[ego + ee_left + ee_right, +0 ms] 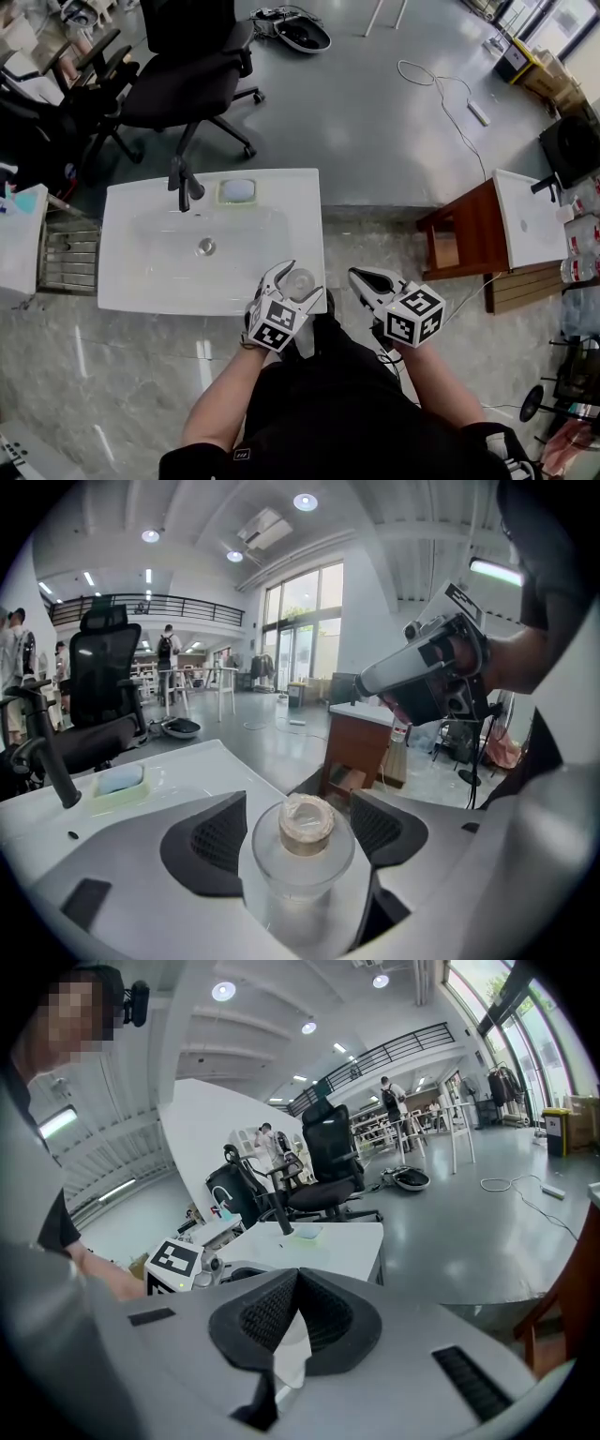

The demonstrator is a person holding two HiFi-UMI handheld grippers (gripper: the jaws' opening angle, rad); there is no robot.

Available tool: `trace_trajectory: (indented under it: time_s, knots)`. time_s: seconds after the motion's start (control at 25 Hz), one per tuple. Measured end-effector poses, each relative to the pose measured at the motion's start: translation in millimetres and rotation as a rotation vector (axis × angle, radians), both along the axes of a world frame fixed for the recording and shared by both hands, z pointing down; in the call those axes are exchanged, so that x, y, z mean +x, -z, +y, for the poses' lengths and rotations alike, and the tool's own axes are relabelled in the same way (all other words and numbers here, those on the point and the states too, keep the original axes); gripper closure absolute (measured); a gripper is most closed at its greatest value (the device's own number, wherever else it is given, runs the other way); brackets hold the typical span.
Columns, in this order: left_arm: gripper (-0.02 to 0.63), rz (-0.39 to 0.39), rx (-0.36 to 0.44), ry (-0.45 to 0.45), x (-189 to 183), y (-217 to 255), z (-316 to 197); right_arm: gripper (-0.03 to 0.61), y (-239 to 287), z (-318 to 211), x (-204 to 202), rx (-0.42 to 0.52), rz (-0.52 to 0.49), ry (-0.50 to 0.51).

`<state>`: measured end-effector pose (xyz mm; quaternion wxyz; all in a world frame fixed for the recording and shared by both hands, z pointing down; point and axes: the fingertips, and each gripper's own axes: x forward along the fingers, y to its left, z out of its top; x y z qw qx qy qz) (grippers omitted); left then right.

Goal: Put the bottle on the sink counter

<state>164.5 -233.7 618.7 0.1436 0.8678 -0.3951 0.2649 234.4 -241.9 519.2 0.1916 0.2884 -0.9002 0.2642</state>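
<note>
Left gripper (298, 284) is clamping a clear plastic bottle (307, 825), with its dark ribbed pads (211, 841) pressing against the shoulder from either side. Right gripper (294, 1288) is hanging just to the right, beyond the counter's right edge, with its jaws drawn together and nothing between them.

**Position.** The bottle is sitting within the outline of the white sink counter (141, 281), at its near right corner. It is well apart from the drain (206, 247) in the basin. It is also well apart from the black faucet (185, 183) and the pale green soap dish (238, 191) along the far edge.

**Progress.** Judging from this layout, the task is nearing its end: the bottle is already grasped and is already at the counter. The gripper body is hiding the bottle's base in both views, so it is not possible to tell whether the base is touching the surface. On this reading, the steps left are seating the base on the flat rim, spreading the jaws and drawing the gripper clear.

**Orientation.** The bottle is standing upright, with its long axis running vertically and its tan-capped neck pointing up. The head view is therefore showing it end-on as a pale ring, while the left gripper view is showing the cap above the rounded shoulder.
</note>
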Motion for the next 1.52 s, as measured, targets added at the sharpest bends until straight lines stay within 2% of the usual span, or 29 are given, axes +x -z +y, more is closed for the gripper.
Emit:
trace_trajectory:
  time_s: [0.4,0.64,0.88,0.92,1.04,1.12,1.28,1.44,1.52]
  knots:
    - [0.262,0.015,0.036,0.043,-32.1,22.9,10.7,0.565,9.5,2.9,-25.7,0.024,-0.010,0.035]
    - [0.262,0.060,0.112,0.103,-55.9,56.3,18.5,0.563,14.2,15.6,-40.8,0.032,-0.012,0.053]
    - [0.264,0.038,0.155,0.142,-90.0,80.7,32.7,0.563,20.0,31.1,-53.0,0.051,-0.019,0.053]
    - [0.280,0.036,0.166,0.148,-95.8,86.9,35.3,0.563,21.5,33.0,-54.8,0.055,-0.020,0.054]
    - [0.408,0.024,0.222,0.183,-115.5,112.0,42.1,0.563,25.7,39.4,-60.7,0.064,-0.025,0.058]
    - [0.434,0.046,0.253,0.211,-126.0,130.2,44.8,0.563,27.9,42.4,-63.1,0.070,-0.032,0.063]
    - [0.563,0.208,0.277,0.253,-134.3,171.7,50.2,0.565,36.2,39.8,-59.8,0.089,-0.053,0.079]
    - [0.597,0.220,0.274,0.288,-139.7,194.6,48.0,0.565,51.0,25.9,-49.6,0.120,-0.087,0.104]
    - [0.598,0.259,0.275,0.308,-138.0,206.4,43.8,0.565,59.7,18.0,-41.8,0.139,-0.116,0.115]
